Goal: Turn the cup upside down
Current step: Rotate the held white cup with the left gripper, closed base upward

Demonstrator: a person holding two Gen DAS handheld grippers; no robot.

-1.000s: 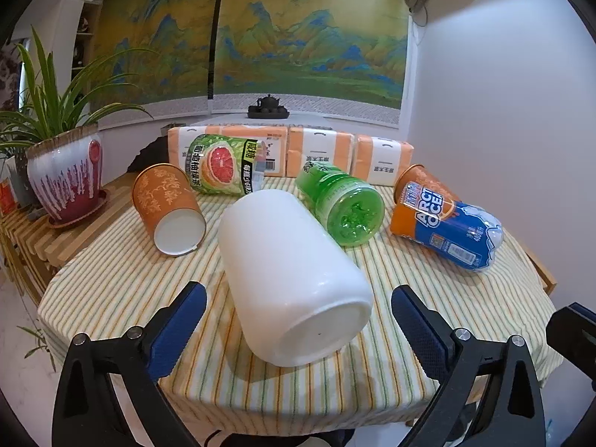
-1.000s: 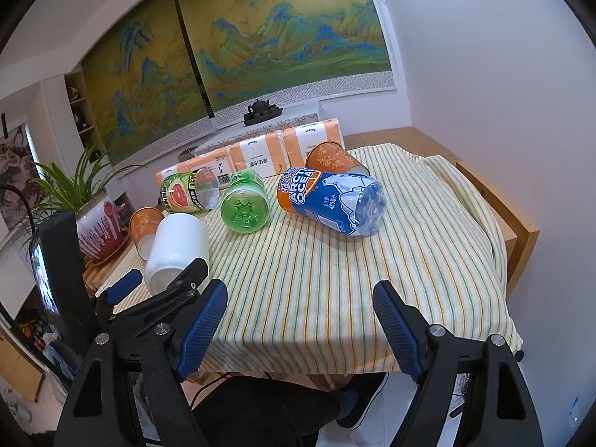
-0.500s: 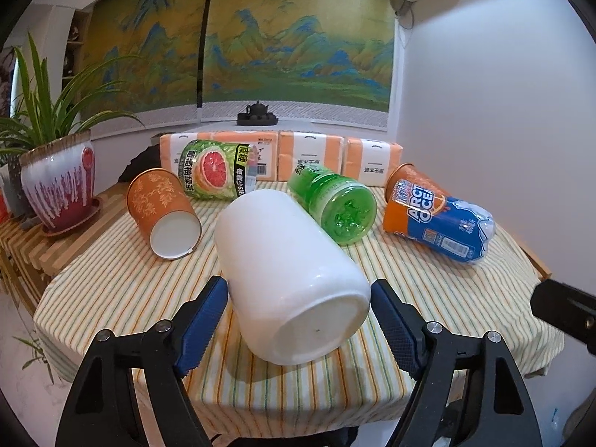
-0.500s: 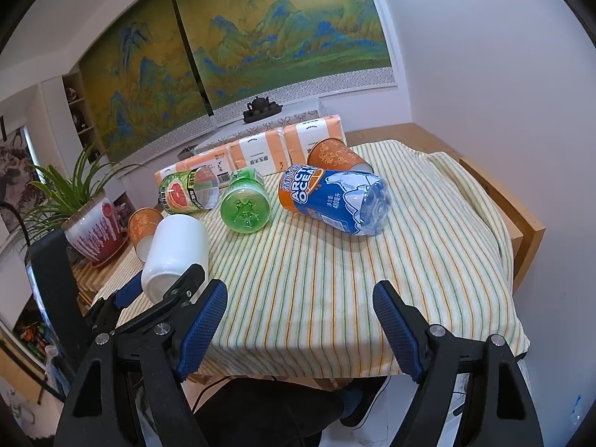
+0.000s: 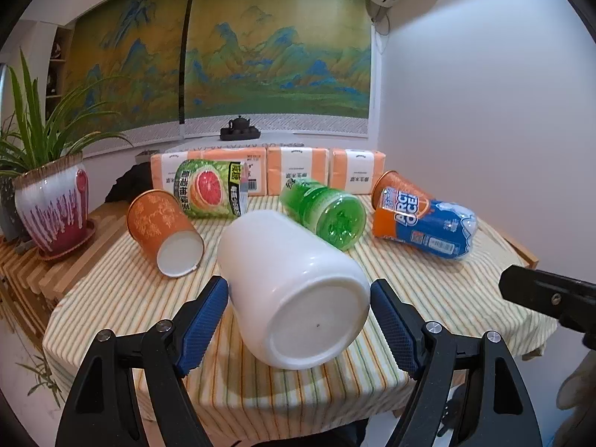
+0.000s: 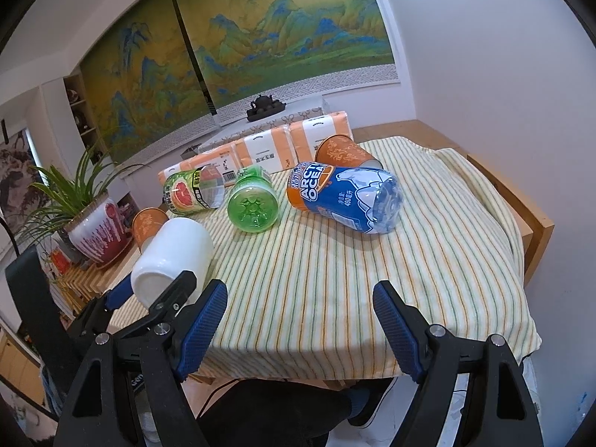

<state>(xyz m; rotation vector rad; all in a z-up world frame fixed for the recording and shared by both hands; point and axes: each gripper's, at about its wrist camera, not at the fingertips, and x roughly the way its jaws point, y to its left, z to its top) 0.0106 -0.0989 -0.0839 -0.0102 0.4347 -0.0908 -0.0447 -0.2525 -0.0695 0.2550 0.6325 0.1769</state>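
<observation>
White cup (image 5: 294,290): lies on its side, lower centre of the left wrist view, base toward the camera, on the striped tablecloth (image 5: 123,290).
Left gripper (image 5: 298,320): jaws spread, one blue pad each side of the cup's base; contact cannot be told.
Right gripper (image 6: 298,320): jaws wide apart, holding nothing, over the near table edge.
Green bottle (image 5: 324,208): lying just behind the cup.

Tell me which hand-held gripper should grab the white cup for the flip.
Left. The left hand-held gripper already straddles the base end of the white cup, which lies on its side. The right hand-held gripper is open over bare striped tablecloth, off to the cup's side.
</observation>
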